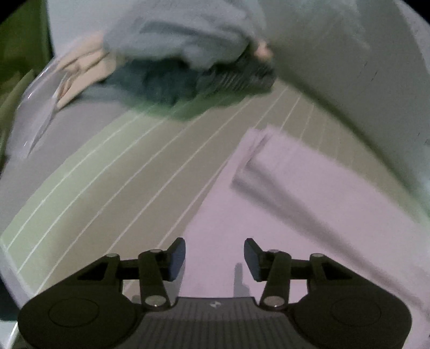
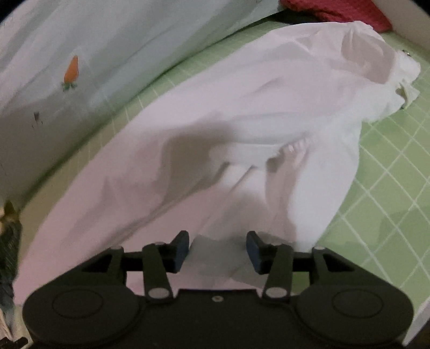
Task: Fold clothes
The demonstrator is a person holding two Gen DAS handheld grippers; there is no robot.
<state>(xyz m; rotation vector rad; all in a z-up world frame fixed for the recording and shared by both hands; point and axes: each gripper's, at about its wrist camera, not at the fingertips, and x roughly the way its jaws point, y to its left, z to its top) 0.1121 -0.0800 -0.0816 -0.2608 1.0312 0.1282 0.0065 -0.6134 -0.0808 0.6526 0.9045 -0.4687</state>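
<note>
Left hand-held gripper (image 1: pixel 214 255): jaws spread, nothing between the pads; white cloth lies beneath them, not pinched. Right hand-held gripper (image 2: pixel 217 249): jaws likewise spread, pads clear of the fabric below.

The task item, a white garment (image 2: pixel 242 128), lies spread and rumpled on a green gridded mat (image 2: pixel 389 171) covering the tabletop. The right wrist view shows its bulk running from the gripper to a bunched far end at upper right, with a gathered section near its middle. The left wrist view shows another part of the garment (image 1: pixel 309 193), with a folded-over band forming a raised edge to the right of the gripper.

Surroundings, left wrist view: a heap of grey and dark clothing (image 1: pixel 188 48) sits at the far end of the mat (image 1: pixel 121 166), well apart from the gripper; a tan item (image 1: pixel 80 69) lies beside it, kind unclear owing to blur.

Right wrist view only: a pale wall panel (image 2: pixel 121 40) bordering the mat, bearing a carrot sticker (image 2: pixel 72 71); a red cloth (image 2: pixel 336 10) beyond the garment's far end. No containers observed.
</note>
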